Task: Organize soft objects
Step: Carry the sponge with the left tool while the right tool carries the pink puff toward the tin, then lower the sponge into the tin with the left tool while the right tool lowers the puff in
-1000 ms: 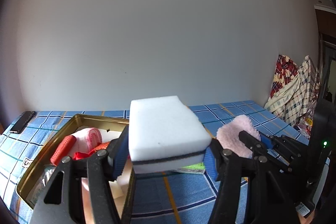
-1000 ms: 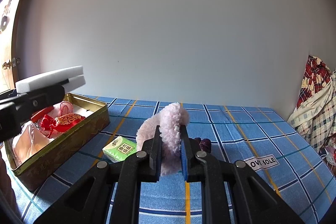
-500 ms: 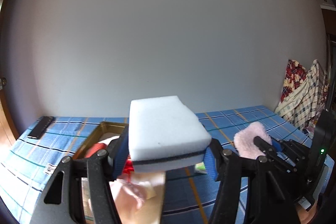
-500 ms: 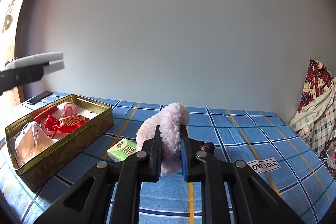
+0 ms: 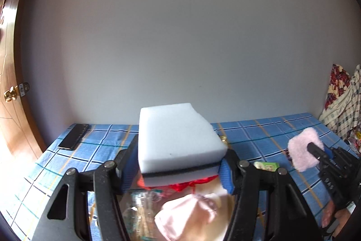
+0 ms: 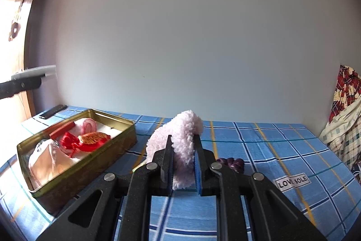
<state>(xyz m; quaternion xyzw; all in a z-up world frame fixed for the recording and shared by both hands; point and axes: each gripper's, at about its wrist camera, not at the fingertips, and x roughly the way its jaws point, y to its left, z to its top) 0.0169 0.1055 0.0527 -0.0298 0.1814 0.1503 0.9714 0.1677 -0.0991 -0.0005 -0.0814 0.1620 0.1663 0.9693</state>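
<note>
My left gripper (image 5: 178, 164) is shut on a white sponge (image 5: 176, 139) with a dark stripe, held above the gold tin box (image 6: 94, 162). The box holds a pink cloth (image 5: 191, 216), red fabric items (image 6: 85, 140) and a pink-white roll (image 6: 88, 124). My right gripper (image 6: 183, 164) is shut on a fluffy pink cloth (image 6: 178, 139), lifted above the blue checked cover, right of the box. That cloth (image 5: 303, 151) also shows at the right of the left wrist view. The left gripper with the sponge (image 6: 33, 73) shows at the left edge of the right wrist view.
A green packet (image 5: 266, 165) lies right of the box. A dark purple scrunchie (image 6: 231, 163) lies beside the right gripper. A black phone (image 5: 73, 136) lies at the far left corner. Checked clothes (image 6: 345, 123) hang at the right. A "LOVE SOLE" label (image 6: 292, 182) is on the cover.
My left gripper with the sponge has moved left and up, now over the box. My right gripper with the pink cloth has stayed nearly still.
</note>
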